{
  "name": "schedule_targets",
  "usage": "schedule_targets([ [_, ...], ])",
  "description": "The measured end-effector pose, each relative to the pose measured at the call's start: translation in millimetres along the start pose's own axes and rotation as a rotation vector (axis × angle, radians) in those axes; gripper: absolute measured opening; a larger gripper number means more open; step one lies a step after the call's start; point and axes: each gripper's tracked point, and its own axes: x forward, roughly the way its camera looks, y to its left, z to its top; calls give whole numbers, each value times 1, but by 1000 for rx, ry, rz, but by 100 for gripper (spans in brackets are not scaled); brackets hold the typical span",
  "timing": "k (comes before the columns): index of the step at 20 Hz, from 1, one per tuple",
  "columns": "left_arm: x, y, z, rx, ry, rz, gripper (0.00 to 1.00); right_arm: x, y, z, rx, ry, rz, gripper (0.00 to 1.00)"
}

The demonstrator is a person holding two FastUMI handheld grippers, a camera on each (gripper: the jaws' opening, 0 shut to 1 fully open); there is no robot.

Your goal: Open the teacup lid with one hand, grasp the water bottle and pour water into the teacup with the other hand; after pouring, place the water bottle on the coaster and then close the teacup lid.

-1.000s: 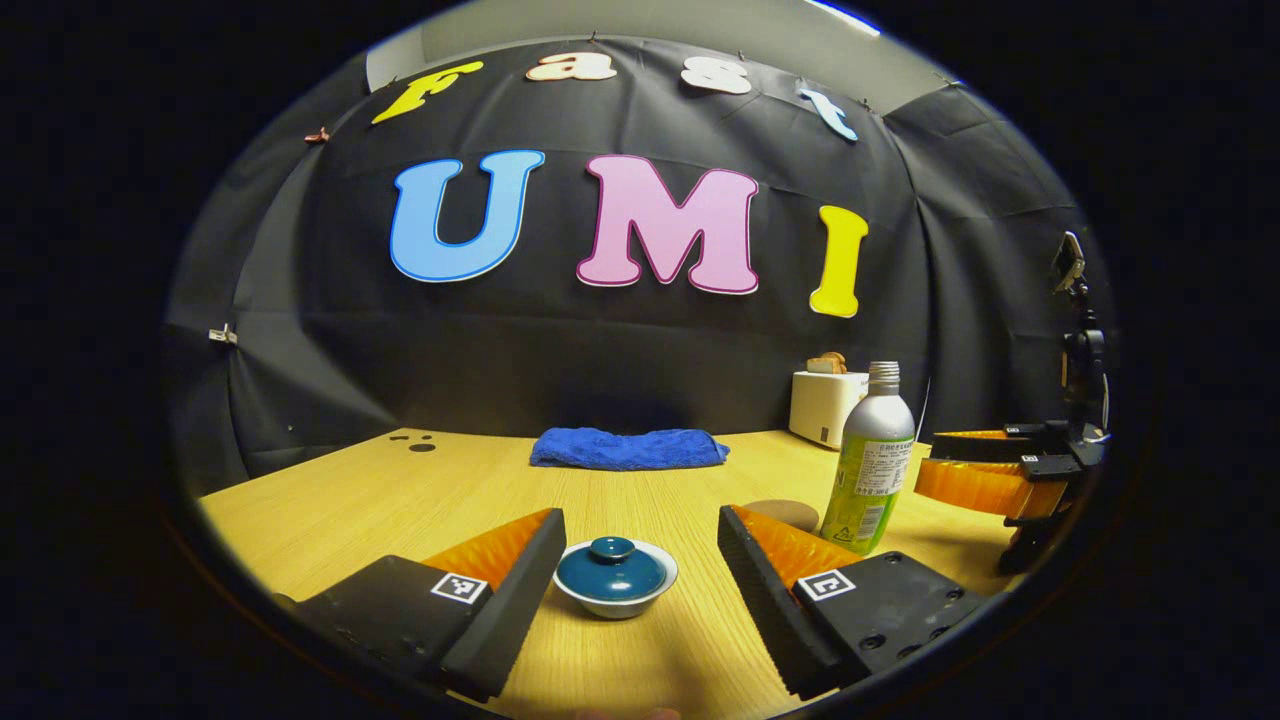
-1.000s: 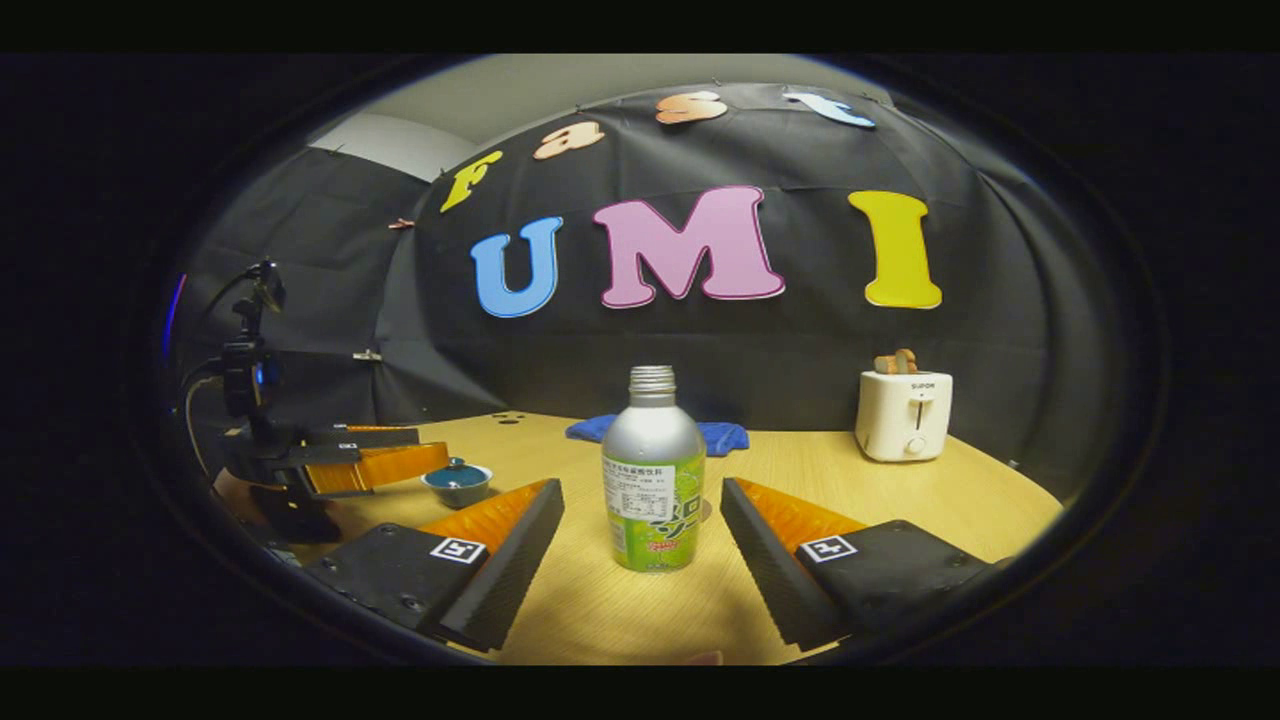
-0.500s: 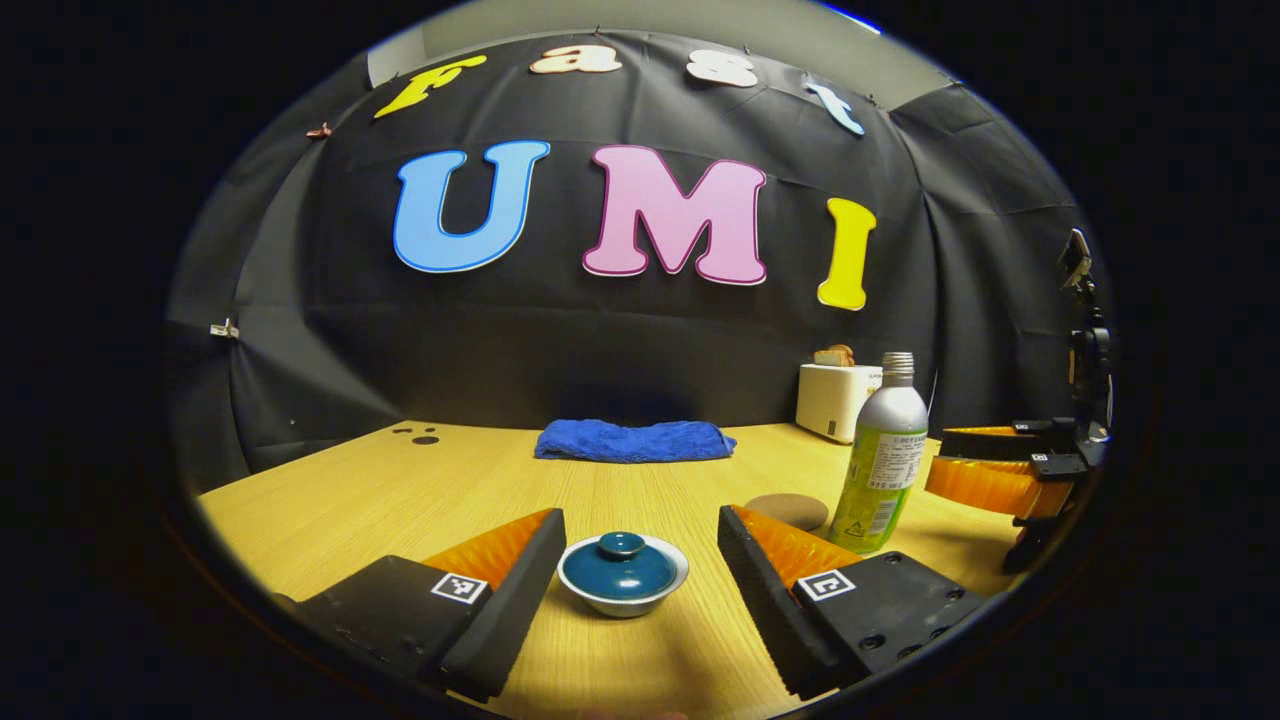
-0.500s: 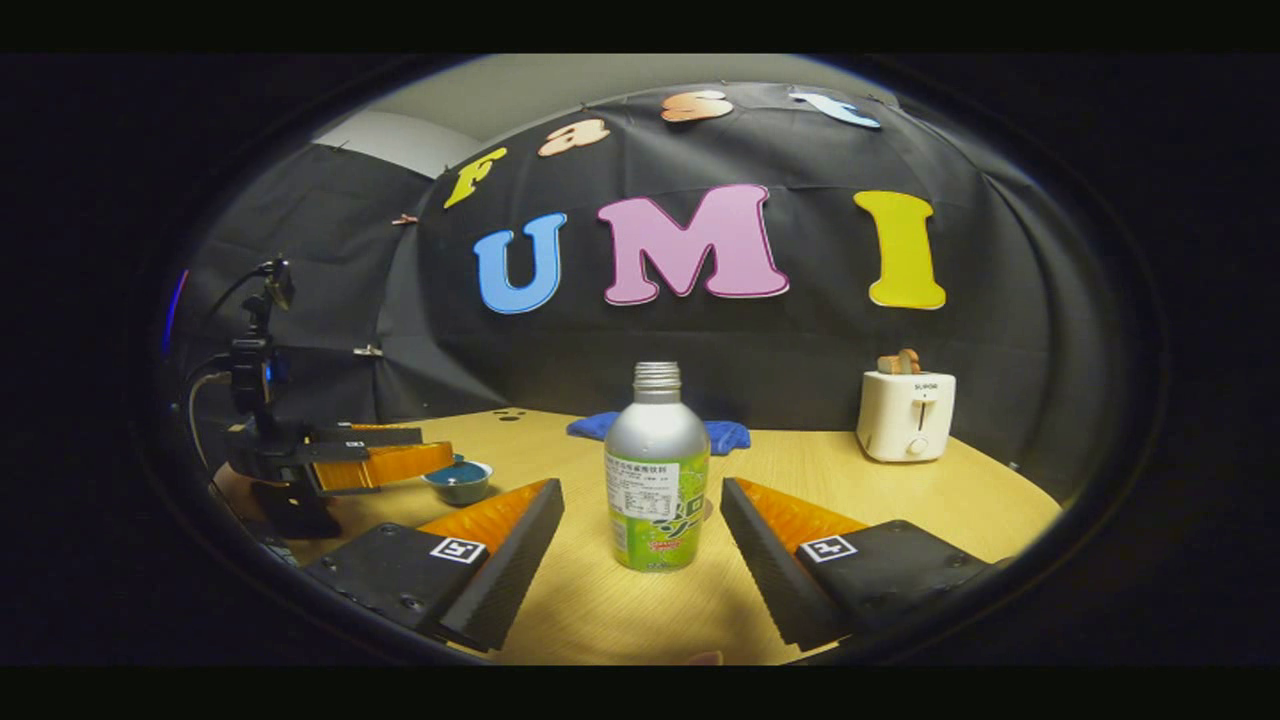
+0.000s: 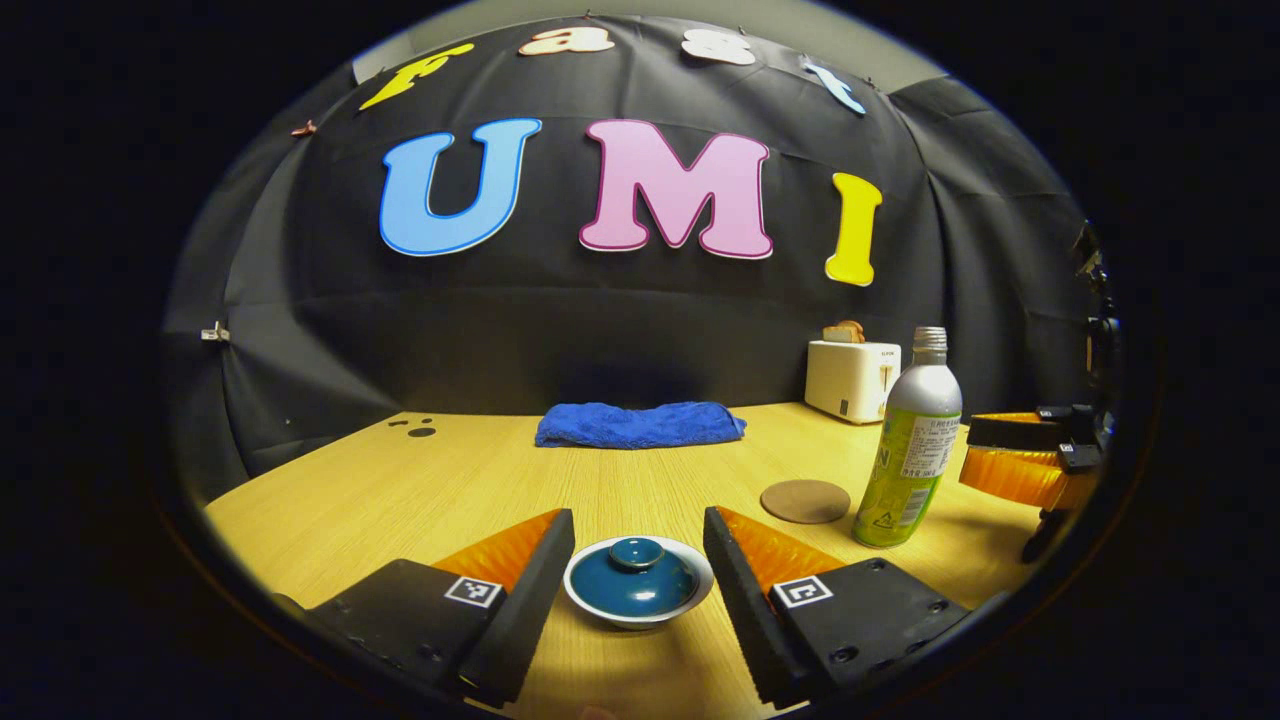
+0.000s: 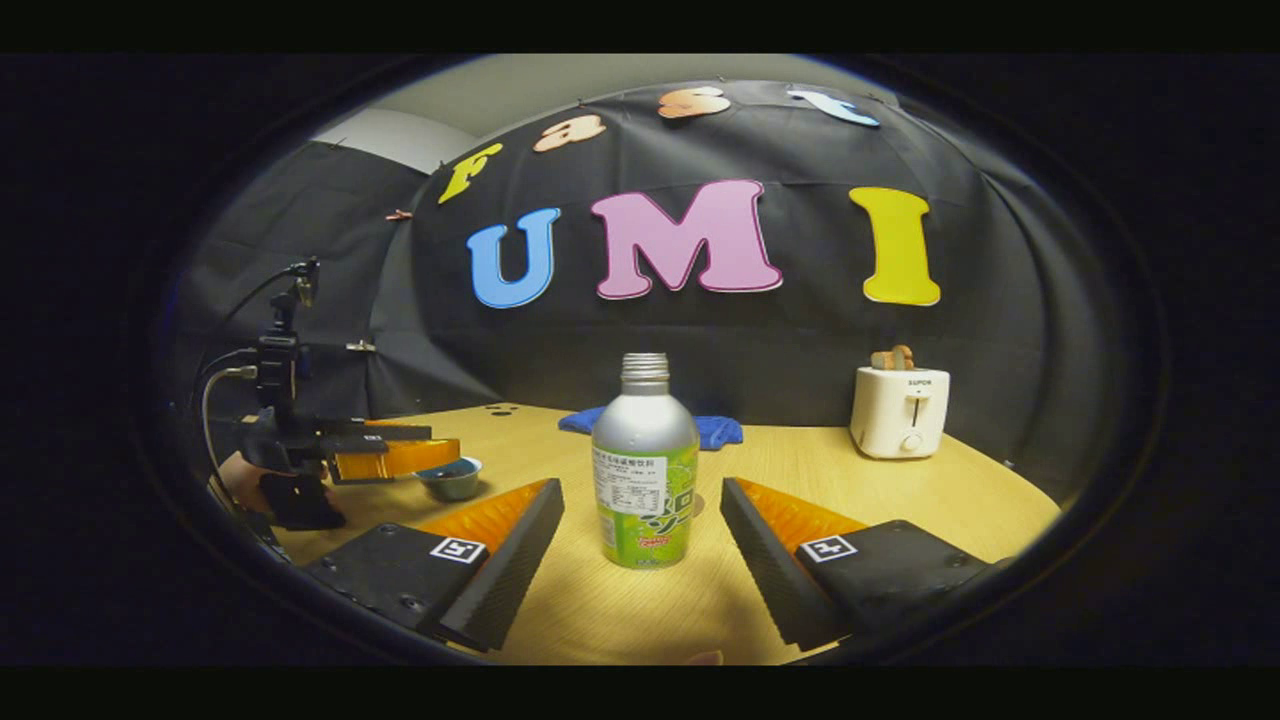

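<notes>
A white teacup with a dark teal lid [image 5: 637, 581] stands on the wooden table between the fingers of my left gripper [image 5: 638, 560], which is open and straddles it without touching. The same teacup [image 6: 452, 479] appears at the left of the right gripper view, half hidden behind the left gripper's orange fingers [image 6: 395, 457]. A silver bottle with a green label and no cap [image 6: 645, 464] stands upright ahead of my open right gripper [image 6: 642, 540], between its fingers but apart from them. The bottle [image 5: 910, 441] and a round brown coaster [image 5: 805, 500] stand to the right in the left gripper view.
A folded blue towel [image 5: 640, 424] lies at the back of the table [image 5: 430, 490]. A white toaster with bread [image 6: 899, 408] stands at the back right. A few dark spots [image 5: 415, 428] mark the table's far left corner.
My left gripper has moved forward and down around the teacup, its fingers now closer together beside the rim. My right gripper has shifted slightly; the bottle stands where it was.
</notes>
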Motion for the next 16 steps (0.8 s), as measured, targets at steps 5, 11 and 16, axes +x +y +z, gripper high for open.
schedule_targets([
  [5,7,-3,-8,11,54,-19,71,2,-6,-3,4,9,-10,98],
  [11,10,0,-11,26,79,-3,48,4,-12,-5,28,9,-16,98],
  [16,11,1,-11,32,80,3,34,3,-17,-2,48,-4,-17,98],
])
